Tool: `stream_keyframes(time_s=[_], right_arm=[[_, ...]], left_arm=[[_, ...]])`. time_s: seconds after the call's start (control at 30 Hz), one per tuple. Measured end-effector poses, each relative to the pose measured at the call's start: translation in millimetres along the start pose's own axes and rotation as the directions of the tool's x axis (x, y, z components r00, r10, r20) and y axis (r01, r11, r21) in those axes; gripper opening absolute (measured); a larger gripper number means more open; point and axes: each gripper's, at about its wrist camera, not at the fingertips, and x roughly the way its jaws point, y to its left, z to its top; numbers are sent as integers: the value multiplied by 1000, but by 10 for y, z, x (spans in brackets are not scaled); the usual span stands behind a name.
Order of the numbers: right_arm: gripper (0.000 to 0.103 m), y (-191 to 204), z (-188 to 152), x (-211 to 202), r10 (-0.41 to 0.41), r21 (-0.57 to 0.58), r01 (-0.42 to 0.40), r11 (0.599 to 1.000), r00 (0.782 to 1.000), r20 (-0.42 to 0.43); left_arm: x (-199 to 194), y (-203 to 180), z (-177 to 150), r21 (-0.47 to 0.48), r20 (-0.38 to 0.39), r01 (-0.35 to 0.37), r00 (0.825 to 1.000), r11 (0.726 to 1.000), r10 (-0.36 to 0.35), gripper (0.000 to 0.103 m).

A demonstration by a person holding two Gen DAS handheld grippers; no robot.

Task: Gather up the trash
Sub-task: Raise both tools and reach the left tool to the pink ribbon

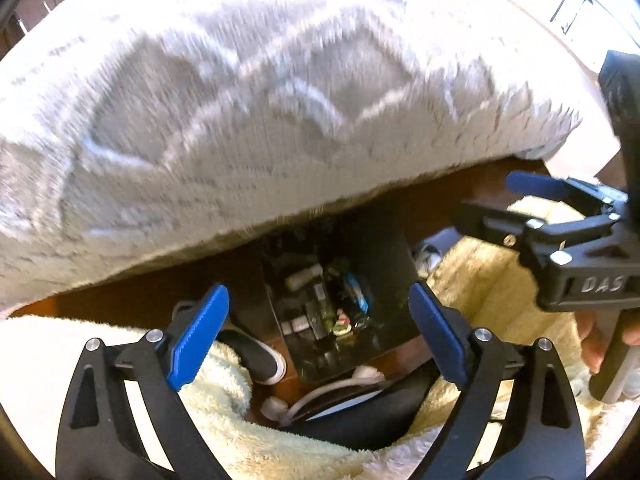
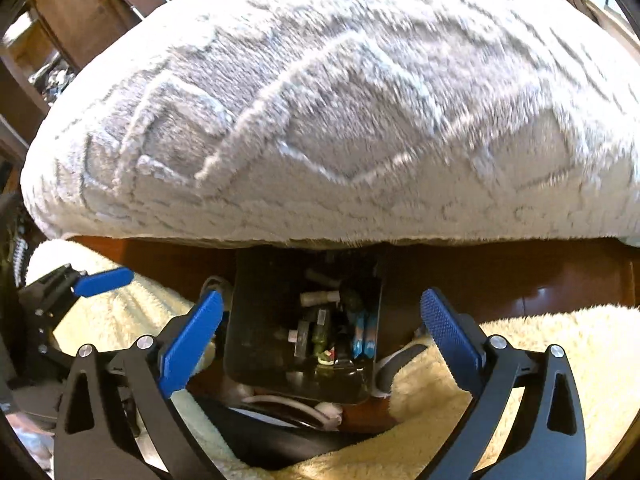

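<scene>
While both tools, left [image 1: 318,334] and right [image 2: 322,342], gape empty over the black bin [image 2: 256,320], one reads "DAS".

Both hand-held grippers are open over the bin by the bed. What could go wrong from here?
1. The bin sits partly under the blanket, so dropped trash might catch the overhang.
2. Shoes and a white cable crowd the bin and could be mistaken for trash.
3. Left hand-held gripper and right hand-held gripper hover close together and may collide.
</scene>
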Motion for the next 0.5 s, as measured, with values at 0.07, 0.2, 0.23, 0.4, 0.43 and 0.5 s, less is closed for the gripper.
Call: stream_keyframes(time_s=[0.07,0.2,0.23,0.4,0.43,0.5], right_arm=[[100,7,61,-84,9,11,-9,1000,1000,19],[100,-73,259,-406,8,15,-10,1000,994,107],[100,-97,347,-514,2,15,-5,1000,990,140],[100,-252,748,-802,-33,33,27,999,972,231],[100,-279,788,-818,-39,36,31,999,970,240],[100,-358,994,-880,-52,46,41,998,963,265]], left_arm=[[-131,24,64,-8,33,-3,999,1000,3,87],[-436,88,197,-4,114,-27,993,1000,28,87],[-509,110,259,-3,134,-34,990,999,34,87],[-733,232,628,8,202,-99,975,995,96,87],[-759,255,722,14,216,-114,970,993,108,87],[-800,302,919,21,236,-127,964,992,118,87]])
